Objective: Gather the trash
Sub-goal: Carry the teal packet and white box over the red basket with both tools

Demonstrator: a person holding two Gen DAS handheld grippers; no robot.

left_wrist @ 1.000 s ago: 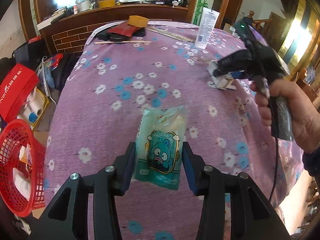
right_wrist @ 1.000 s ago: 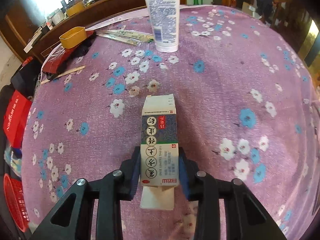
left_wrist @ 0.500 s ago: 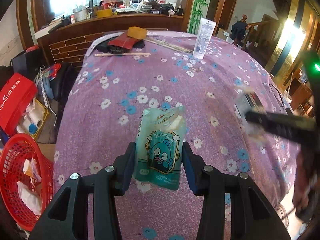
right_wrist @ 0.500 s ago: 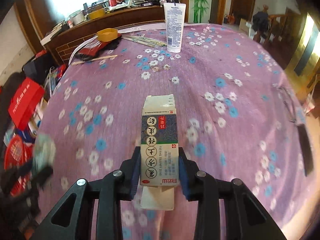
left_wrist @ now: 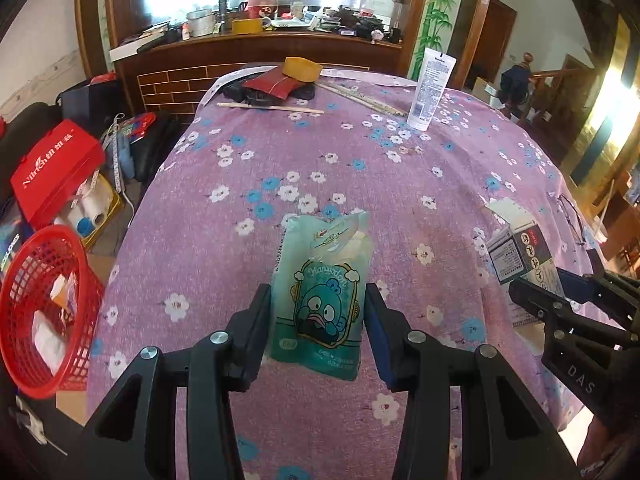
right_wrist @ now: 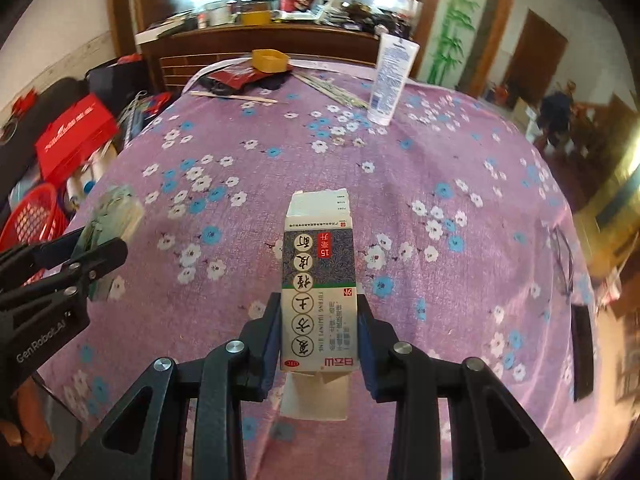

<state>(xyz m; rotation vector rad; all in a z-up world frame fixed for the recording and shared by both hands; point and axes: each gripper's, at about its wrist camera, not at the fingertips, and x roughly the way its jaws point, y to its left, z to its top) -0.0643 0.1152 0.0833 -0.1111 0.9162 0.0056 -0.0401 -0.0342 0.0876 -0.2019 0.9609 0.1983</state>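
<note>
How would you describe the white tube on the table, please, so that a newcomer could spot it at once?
Start at the table with the purple flowered cloth and look to its far edge, near the wooden counter. The white tube stands there upright on its cap, right of the yellow bowl and the chopsticks. It alone stands tall; its neighbours lie flat.

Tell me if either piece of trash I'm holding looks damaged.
The small carton in the right tongs has its end flaps hanging open. The teal packet in the left tongs looks torn open at the top.
</note>
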